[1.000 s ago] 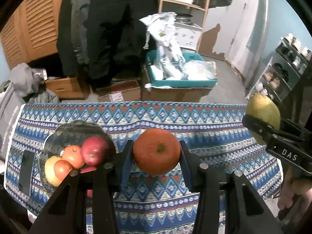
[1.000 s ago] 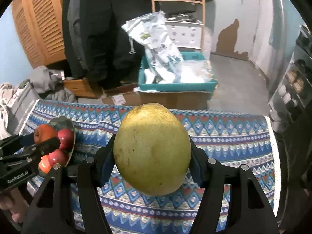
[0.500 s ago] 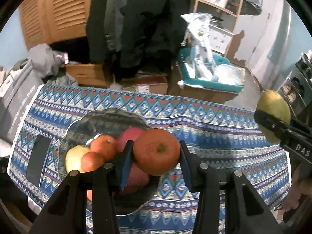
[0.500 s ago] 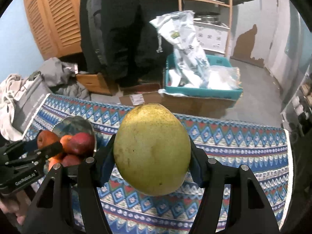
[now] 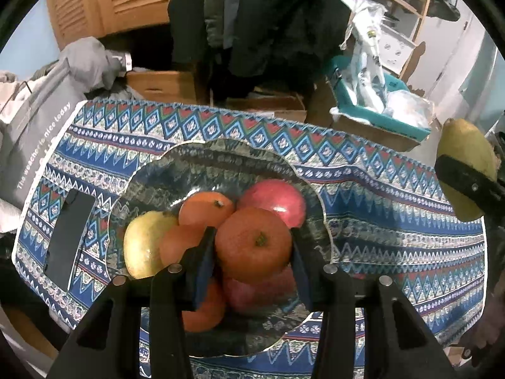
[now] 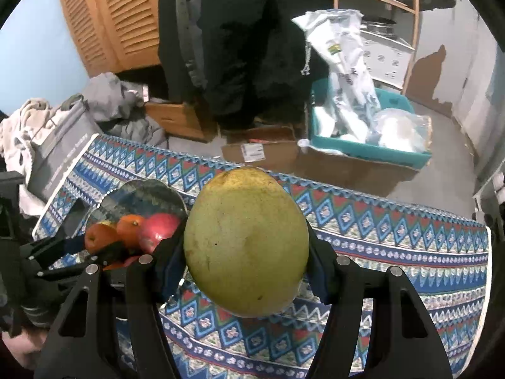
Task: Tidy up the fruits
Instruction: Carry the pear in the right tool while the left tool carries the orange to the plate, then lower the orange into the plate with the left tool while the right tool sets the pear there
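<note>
My left gripper (image 5: 252, 246) is shut on an orange (image 5: 254, 244) and holds it over the glass fruit plate (image 5: 195, 170). In the plate lie a red apple (image 5: 274, 197), two smaller oranges (image 5: 205, 205), a yellow apple (image 5: 142, 246) and more fruit under the gripper. My right gripper (image 6: 246, 249) is shut on a large yellow-green mango (image 6: 246, 243), held above the patterned tablecloth (image 6: 394, 246) to the right of the plate (image 6: 142, 195). The mango also shows at the right edge of the left wrist view (image 5: 464, 164).
A black phone (image 5: 69, 237) lies on the cloth left of the plate. A grey bag (image 5: 34, 132) stands off the table's left end. Beyond the far edge are cardboard boxes (image 6: 262, 151) and a teal bin (image 6: 372, 148) of plastic bags.
My left gripper has carried the orange leftward and forward until it is over the plate's fruit pile. My right gripper has shifted left with the mango, nearer the plate.
</note>
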Action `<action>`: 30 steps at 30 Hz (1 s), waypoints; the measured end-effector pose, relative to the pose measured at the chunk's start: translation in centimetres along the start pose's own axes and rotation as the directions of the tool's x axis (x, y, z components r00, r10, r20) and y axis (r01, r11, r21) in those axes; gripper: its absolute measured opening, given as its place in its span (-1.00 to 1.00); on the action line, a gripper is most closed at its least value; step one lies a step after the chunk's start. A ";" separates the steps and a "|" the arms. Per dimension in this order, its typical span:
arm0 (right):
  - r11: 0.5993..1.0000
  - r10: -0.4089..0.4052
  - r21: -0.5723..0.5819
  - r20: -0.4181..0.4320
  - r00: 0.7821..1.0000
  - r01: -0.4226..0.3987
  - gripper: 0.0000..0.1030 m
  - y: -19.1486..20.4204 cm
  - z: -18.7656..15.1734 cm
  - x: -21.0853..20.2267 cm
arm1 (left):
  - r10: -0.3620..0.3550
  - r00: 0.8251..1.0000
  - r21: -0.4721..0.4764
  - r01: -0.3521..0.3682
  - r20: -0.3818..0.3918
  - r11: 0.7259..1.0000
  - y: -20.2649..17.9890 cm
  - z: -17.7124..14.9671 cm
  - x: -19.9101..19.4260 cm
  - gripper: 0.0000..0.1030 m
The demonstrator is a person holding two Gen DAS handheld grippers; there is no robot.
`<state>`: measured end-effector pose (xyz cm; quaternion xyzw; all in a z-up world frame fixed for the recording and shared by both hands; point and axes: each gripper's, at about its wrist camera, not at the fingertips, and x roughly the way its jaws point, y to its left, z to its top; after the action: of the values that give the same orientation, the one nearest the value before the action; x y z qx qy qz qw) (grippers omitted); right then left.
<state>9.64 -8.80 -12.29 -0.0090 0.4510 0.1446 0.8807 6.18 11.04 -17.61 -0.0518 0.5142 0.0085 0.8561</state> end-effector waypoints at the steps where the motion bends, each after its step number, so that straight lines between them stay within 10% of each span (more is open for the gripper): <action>1: 1.000 0.003 -0.002 -0.004 1.000 -0.003 0.26 0.2 0.1 0.3 | 0.002 1.000 -0.002 -0.002 -0.005 1.000 0.1 0.0 0.2 -0.11; 11: 1.000 0.026 -0.011 -0.027 0.999 -0.027 0.26 1.5 0.7 1.9 | 0.017 0.998 -0.010 -0.018 -0.056 1.000 0.9 0.0 2.1 -0.08; 16: 0.999 0.035 -0.011 -0.032 0.999 -0.035 0.26 1.9 1.0 2.5 | 0.006 1.000 -0.022 -0.006 -0.006 1.000 1.4 0.4 1.0 0.37; 30: 0.995 0.080 -0.062 -0.062 0.995 -0.084 0.26 5.2 2.1 5.2 | 0.086 0.994 -0.101 -0.080 0.063 0.992 5.7 1.9 -1.3 0.37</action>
<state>12.87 -2.26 -14.60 -0.0229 0.4721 0.1948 0.8594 6.87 16.98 -16.00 -0.0721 0.4857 0.0710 0.8682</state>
